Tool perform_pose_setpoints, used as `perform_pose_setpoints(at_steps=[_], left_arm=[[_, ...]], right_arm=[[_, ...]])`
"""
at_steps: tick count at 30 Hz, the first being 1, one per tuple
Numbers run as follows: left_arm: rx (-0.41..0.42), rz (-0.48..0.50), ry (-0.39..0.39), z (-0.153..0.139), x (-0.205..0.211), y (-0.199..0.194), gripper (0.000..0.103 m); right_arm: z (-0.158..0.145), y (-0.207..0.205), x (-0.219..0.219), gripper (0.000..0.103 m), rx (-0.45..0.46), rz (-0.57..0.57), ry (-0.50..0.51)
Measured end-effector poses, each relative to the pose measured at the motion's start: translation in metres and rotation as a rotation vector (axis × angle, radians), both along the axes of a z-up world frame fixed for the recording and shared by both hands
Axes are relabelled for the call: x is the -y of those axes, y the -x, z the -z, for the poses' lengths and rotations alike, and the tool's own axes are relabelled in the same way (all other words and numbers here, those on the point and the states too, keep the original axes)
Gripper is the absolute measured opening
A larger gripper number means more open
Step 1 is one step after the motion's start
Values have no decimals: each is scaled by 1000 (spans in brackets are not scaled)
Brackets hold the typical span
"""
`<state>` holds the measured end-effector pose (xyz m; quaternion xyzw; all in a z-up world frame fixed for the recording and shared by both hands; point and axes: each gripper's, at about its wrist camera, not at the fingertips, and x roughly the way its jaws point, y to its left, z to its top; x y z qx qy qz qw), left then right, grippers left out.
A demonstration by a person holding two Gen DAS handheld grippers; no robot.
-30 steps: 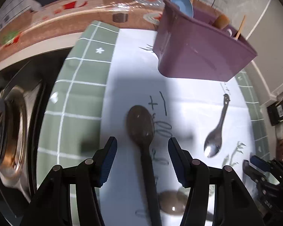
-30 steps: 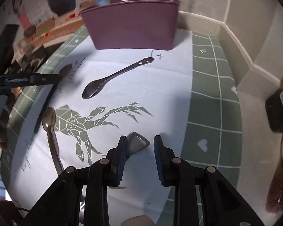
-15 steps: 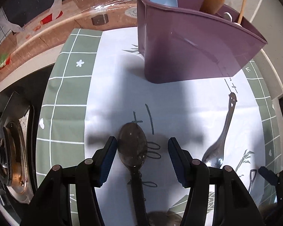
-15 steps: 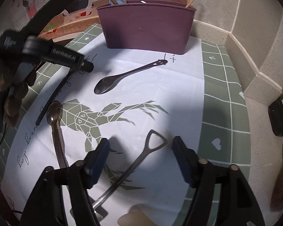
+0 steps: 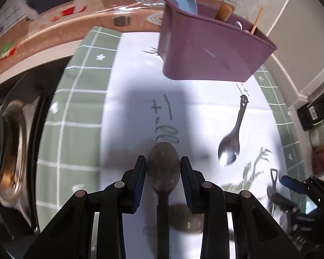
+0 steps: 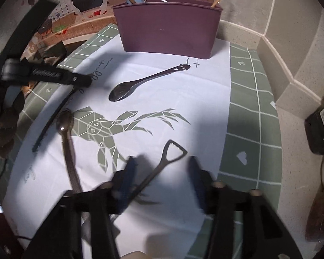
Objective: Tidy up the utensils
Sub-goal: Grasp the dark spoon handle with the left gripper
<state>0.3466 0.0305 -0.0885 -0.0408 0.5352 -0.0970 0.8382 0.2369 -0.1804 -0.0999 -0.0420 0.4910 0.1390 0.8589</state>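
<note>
My left gripper [image 5: 163,168] is shut on the bowl of a dark black-handled spoon [image 5: 163,168], above the white mat. The purple utensil caddy [image 5: 207,56] stands ahead of it and holds a blue spoon and wooden sticks. A silver smiley-handled spoon [image 5: 232,144] lies right of the gripper. My right gripper [image 6: 162,172] is open and blurred, straddling a shovel-handled metal utensil [image 6: 166,161] lying on the mat. In the right wrist view the caddy [image 6: 168,28], the silver spoon [image 6: 144,82], a brownish spoon [image 6: 67,138] and the left gripper's arm [image 6: 43,73] show.
A stove burner [image 5: 8,151] sits left of the green-checked mat [image 5: 75,112]. A wall corner and ledge [image 6: 291,69] rise at the right, with a dark box [image 6: 321,125] on the ledge. A brown counter edge [image 5: 54,32] lies behind.
My left gripper has closed on the dark spoon's bowl and drawn back from the caddy. My right gripper opened, released the shovel-handled utensil's end and is moving, blurred.
</note>
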Motion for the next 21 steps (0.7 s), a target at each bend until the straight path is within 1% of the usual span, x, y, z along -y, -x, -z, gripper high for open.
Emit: perform_pose_setpoints(at_steps=[2, 4, 5, 7, 10, 13, 16, 19, 21], left_arm=[[17, -10, 20, -6, -8, 16, 33], [33, -17, 28, -10, -14, 28, 33], [42, -20, 33, -12, -19, 33, 33], [58, -28, 51, -17, -24, 45, 33], [73, -44, 63, -19, -35, 55, 33], [80, -64, 86, -21, -47, 67, 33], [91, -79, 88, -24, -55, 77, 33], [105, -90, 78, -28, -59, 83, 33], [116, -93, 66, -32, -59, 87, 33]], right_arm=[[-7, 4, 4, 36, 4, 0, -36], [-16, 13, 2, 36, 31, -36, -71], [-21, 17, -2, 36, 36, -70, -90], [-25, 25, -20, 36, 19, -176, -123], [-20, 29, -58, 36, -4, -298, -71], [-9, 25, -91, 36, -31, -361, -35], [-1, 13, -113, 36, -32, -384, -15], [-1, 2, -128, 36, 18, -395, 9], [-1, -6, -132, 35, 36, -388, 16]])
